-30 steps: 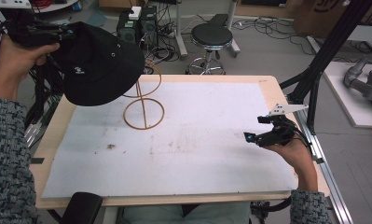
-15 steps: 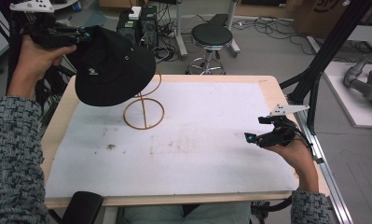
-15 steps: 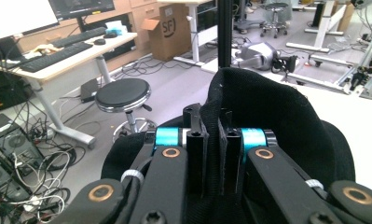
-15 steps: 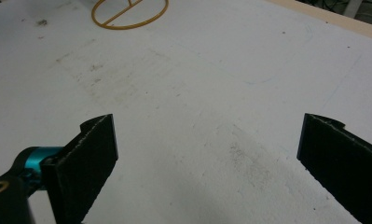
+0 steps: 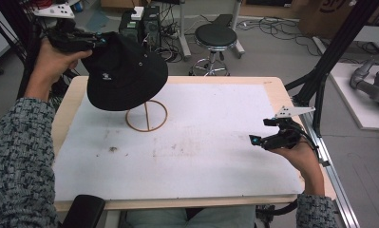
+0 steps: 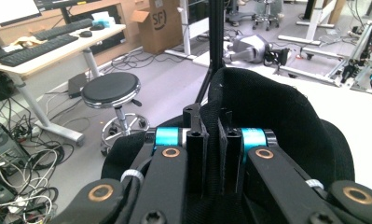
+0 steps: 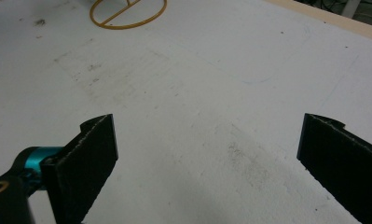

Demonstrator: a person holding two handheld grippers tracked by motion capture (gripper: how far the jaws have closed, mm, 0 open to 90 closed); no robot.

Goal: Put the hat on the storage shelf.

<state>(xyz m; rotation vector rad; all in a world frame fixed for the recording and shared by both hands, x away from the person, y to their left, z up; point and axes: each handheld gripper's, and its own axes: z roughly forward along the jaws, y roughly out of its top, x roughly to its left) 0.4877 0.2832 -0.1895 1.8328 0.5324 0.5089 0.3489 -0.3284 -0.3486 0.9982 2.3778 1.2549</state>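
Note:
A black bucket hat [image 5: 125, 73] with a small white logo hangs in the air over the table's far left. My left gripper [image 5: 94, 42] is shut on its brim, and in the left gripper view the black cloth [image 6: 277, 112] is pinched between the jaws of that gripper [image 6: 210, 122]. Under the hat stands a yellow wire hat stand [image 5: 146, 115], whose ring base rests on the white mat; its top is hidden by the hat. My right gripper [image 5: 259, 136] is open near the table's right edge, with nothing between its jaws [image 7: 207, 154]. The stand's ring [image 7: 127, 10] lies far ahead of it.
The white mat [image 5: 201, 142] covers a wooden table [image 5: 272, 85] and bears small dark smudges [image 5: 112, 149]. A black stool [image 5: 215, 37] and computer boxes stand on the floor behind the table. A black frame post [image 5: 329, 61] rises at the right.
My left gripper has carried the hat to the right and slightly forward, so it now hangs over the wire stand. The right gripper has stayed in place.

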